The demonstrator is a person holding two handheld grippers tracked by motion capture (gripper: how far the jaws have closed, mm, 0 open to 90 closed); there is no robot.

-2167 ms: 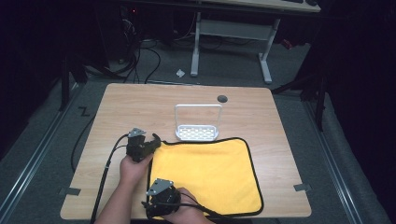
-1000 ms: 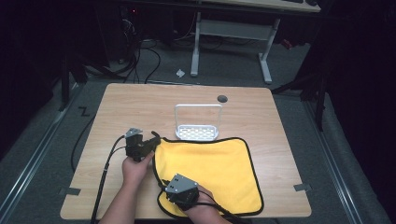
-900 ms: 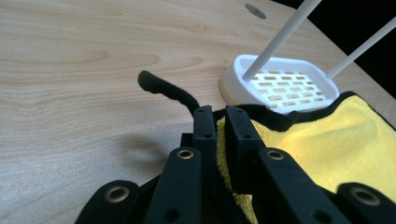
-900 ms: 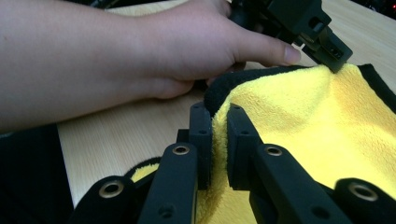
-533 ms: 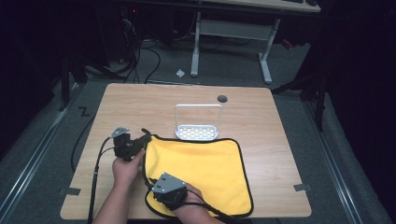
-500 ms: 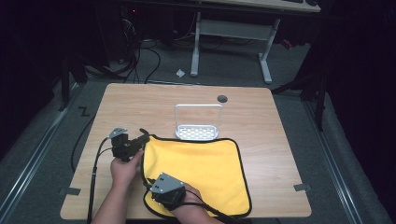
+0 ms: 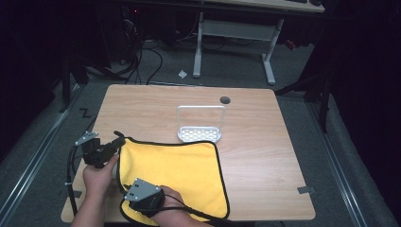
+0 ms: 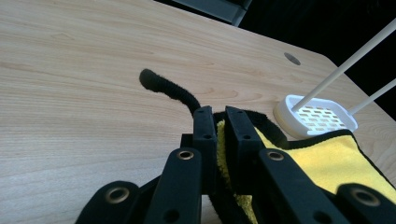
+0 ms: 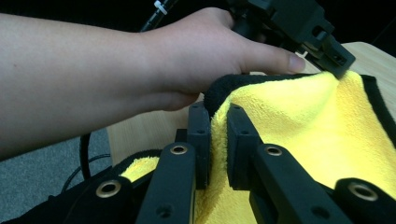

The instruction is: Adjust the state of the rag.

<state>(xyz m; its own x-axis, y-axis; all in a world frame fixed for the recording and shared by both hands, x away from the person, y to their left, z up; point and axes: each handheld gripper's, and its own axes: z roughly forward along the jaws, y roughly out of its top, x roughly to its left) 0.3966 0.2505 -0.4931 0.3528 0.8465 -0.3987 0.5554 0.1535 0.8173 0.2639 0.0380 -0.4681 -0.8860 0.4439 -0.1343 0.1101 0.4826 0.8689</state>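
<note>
A yellow cloth [image 7: 175,172] with black trim lies on the near half of a wooden table [image 7: 283,156]; its near edge is cut off at the bottom of the high view, and its near left corner is hidden under the right gripper [image 7: 142,196]. The left gripper [image 8: 221,128] has its jaws clamped on the cloth's far left corner, with a black loop sticking out beyond them. The right gripper's jaws pinch the yellow fabric near its black edge. Just beyond the cloth stands a white perforated rack [image 7: 200,134], holding nothing visible.
</note>
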